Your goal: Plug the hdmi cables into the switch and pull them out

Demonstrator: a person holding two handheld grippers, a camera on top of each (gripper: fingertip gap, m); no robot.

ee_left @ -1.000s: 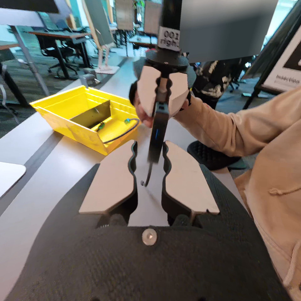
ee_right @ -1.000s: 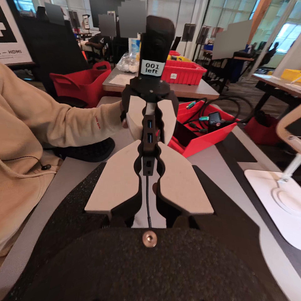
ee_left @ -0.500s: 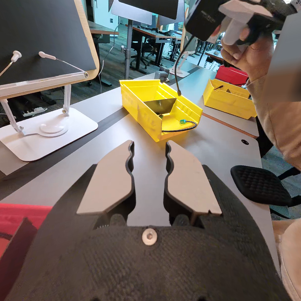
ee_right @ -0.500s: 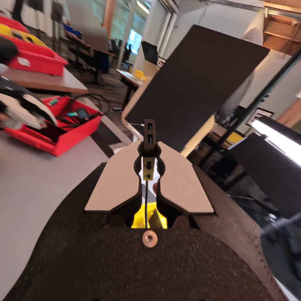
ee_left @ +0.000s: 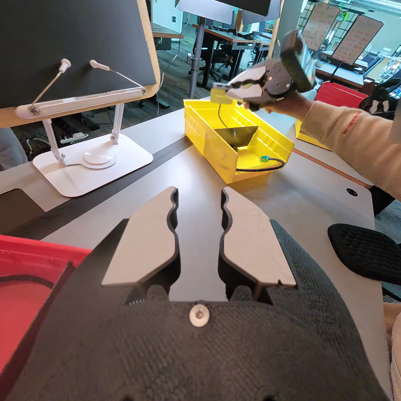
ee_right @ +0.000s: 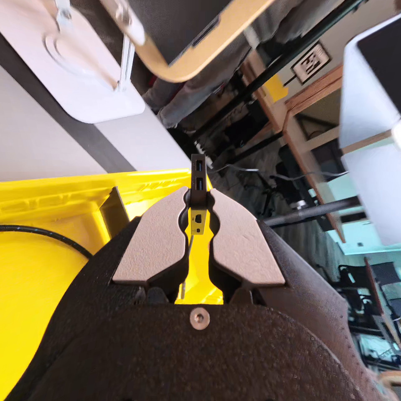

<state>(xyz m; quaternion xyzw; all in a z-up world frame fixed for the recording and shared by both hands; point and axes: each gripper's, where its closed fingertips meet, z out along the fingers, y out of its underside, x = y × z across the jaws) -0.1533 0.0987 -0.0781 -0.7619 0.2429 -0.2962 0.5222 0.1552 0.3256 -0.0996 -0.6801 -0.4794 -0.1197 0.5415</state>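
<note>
**Switch held above the yellow bin**

While the left gripper [ee_left: 199,204] hangs over the grey desk [ee_left: 303,208] with its fingers [ee_left: 147,236] spread and nothing between them, the right gripper [ee_right: 198,200] has its fingers [ee_right: 156,236] clenched on the switch [ee_right: 198,191], a slim dark block with two blue ports showing past the fingertips. A thin cord [ee_left: 221,115] drops from the switch toward the yellow bin [ee_left: 219,149] below it. Inside the bin, in front of a dark divider [ee_left: 236,135], lies a black cable [ee_left: 262,168] with a green plug. A red bin [ee_left: 23,288] sits at the near left. Farther off stands a white stand [ee_left: 91,165] carrying a dark board.
</note>
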